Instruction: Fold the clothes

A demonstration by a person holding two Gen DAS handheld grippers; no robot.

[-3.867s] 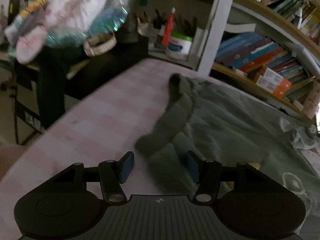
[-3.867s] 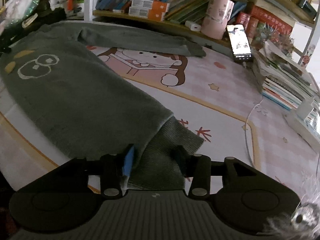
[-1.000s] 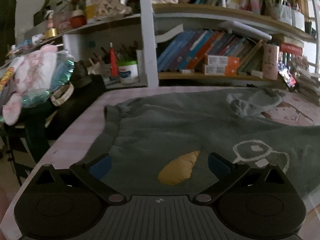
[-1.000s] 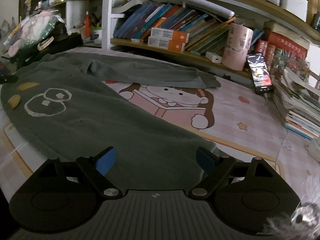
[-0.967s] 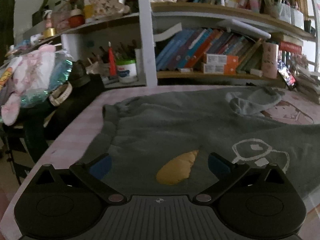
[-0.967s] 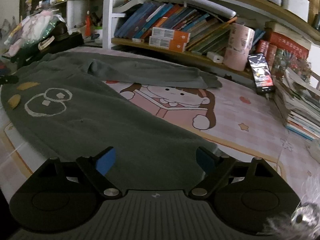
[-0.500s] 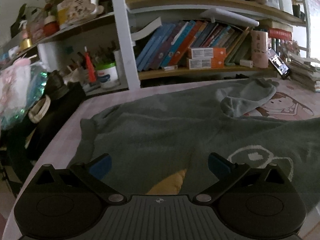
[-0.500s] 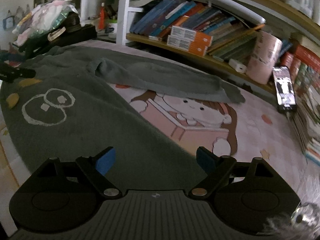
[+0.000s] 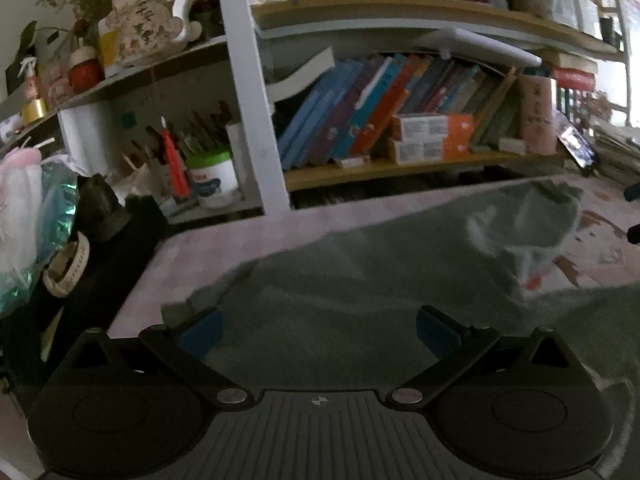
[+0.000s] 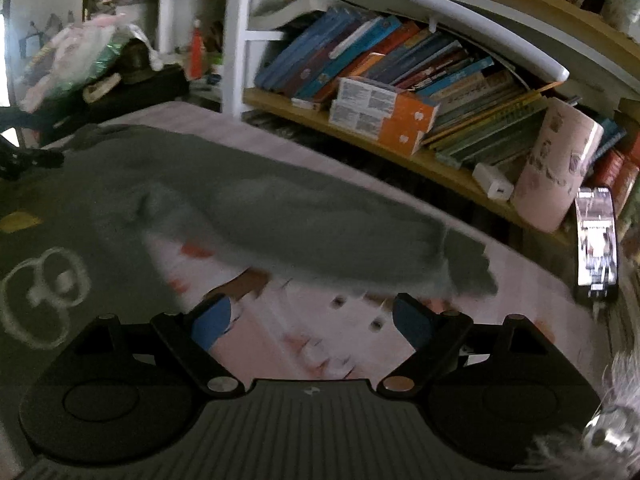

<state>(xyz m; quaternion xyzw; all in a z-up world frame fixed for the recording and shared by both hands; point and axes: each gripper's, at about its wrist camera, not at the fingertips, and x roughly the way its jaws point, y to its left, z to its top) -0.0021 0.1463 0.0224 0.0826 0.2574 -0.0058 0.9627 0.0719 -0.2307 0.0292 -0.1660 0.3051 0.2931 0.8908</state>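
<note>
**Grey-green sweater spread on a pink printed mat, both grippers standing open above it**

Bookshelf (image 10: 400, 92): running along the far side in both views, holding slanted rows of books, two stacked orange-and-white boxes (image 10: 380, 110) and a white upright post (image 9: 250, 92).

Pink cartoon-print mat (image 10: 320, 344): lying under everything, its checked border showing at the far edge and a drawn figure partly covered by cloth.

Grey-green sweater (image 9: 340, 300): lying flat on the mat, filling the near and middle ground of the left wrist view. One sleeve (image 10: 320, 228) is stretching across the mat toward the right in the right wrist view, its cuff ending near a phone. A white outline motif (image 10: 44, 292) and a yellow patch (image 10: 16, 220) are showing on the body at the left. The picture is blurred, so the weave is not readable.

Left gripper (image 9: 318, 326): hanging over the sweater's body, its blue-padded fingers (image 9: 198, 330) standing wide apart with nothing between them.

Right gripper (image 10: 312, 320): hanging over bare mat just near of the sleeve, its blue-padded fingers (image 10: 212, 320) spread wide and gripping nothing.

Pink patterned cup (image 10: 554, 176): standing at the right by the shelf.

Phone (image 10: 596, 240): propped upright beside the cup, screen lit.

White tub with green lid (image 9: 212, 178): sitting on the low shelf at the left, a red-tipped bottle (image 9: 174, 160) beside it.
</note>
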